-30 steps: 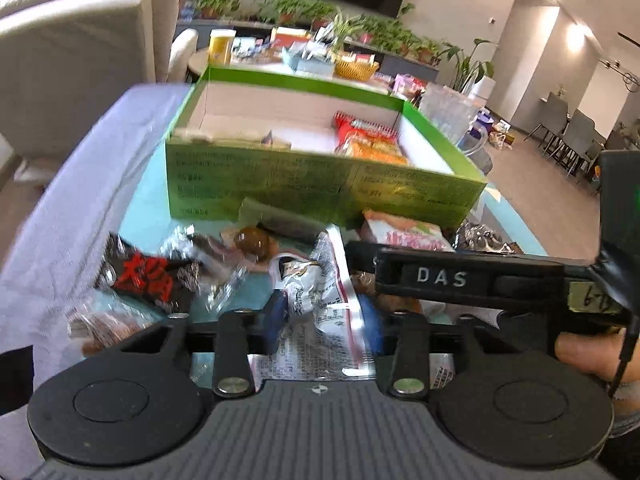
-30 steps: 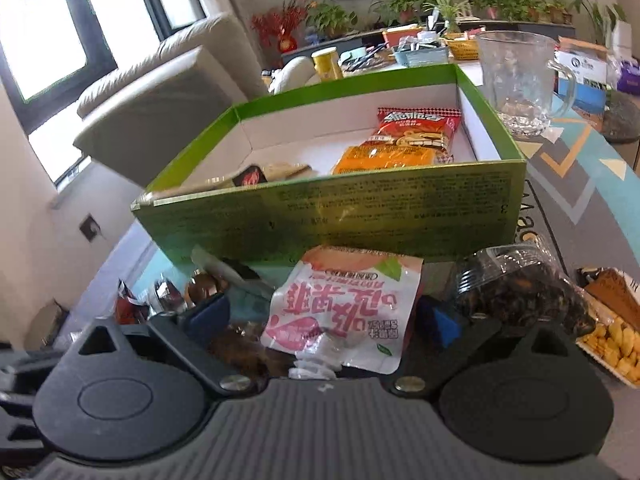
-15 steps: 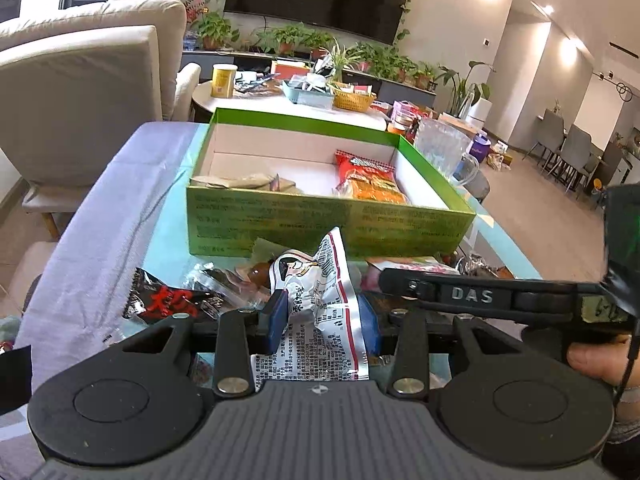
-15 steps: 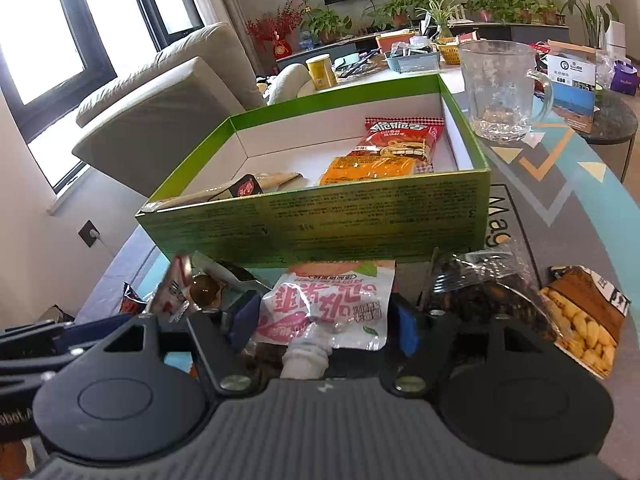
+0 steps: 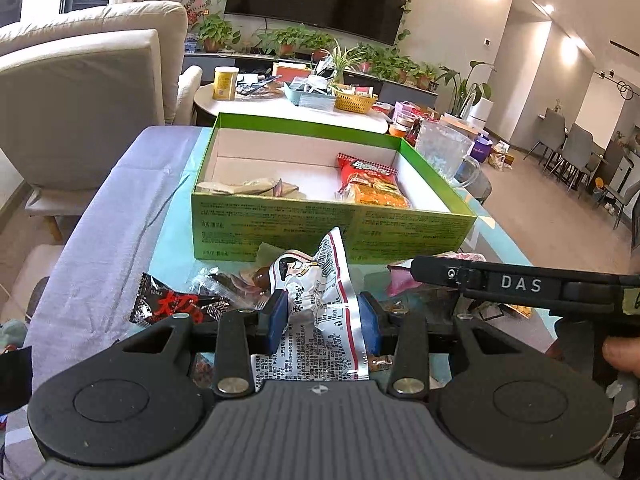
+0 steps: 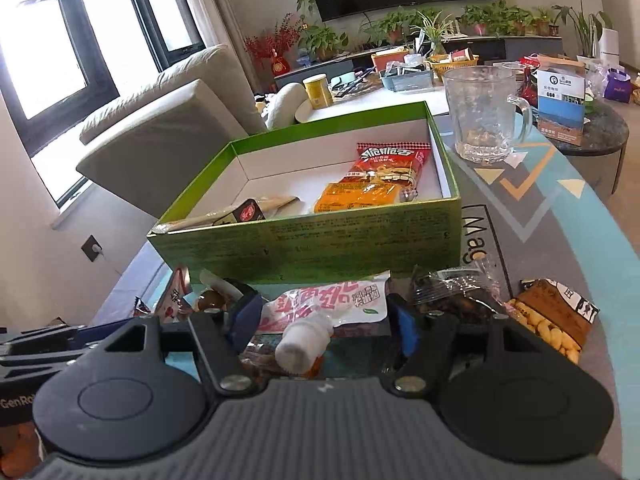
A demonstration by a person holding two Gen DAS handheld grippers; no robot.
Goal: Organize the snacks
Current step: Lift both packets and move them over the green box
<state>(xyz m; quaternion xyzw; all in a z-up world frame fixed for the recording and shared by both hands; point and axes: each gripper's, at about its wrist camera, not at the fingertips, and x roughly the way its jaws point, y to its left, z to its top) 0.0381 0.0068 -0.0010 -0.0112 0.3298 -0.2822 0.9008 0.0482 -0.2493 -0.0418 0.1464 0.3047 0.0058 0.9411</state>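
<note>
- The table (image 5: 100,216), under a pale cloth with a patterned mat on its right side, carries everything else.
- The green box (image 6: 320,236) stands open in the middle of the table — this list places things by it.
- A glass mug (image 6: 482,120) stands just beyond the box's right far corner.
- Inside the box, a red packet (image 6: 394,168) and an orange packet (image 6: 360,197) lie against the right wall; a tan wrapper (image 5: 252,188) lies at the near left.
- The left gripper (image 5: 323,322), just in front of the box's near wall, is clamped on a silver-white packet (image 5: 320,316) — the pads press its sides and its top stands up toward the box.
- The right gripper (image 6: 322,322), also in front of the near wall, holds a pink pouch (image 6: 332,300) with a white cap between half-closed fingers.
- Loose snacks lie before the near wall: a black packet (image 5: 172,306) toward the left, a dark clear bag (image 6: 456,292) and a peanut bag (image 6: 552,320) toward the right.
</note>
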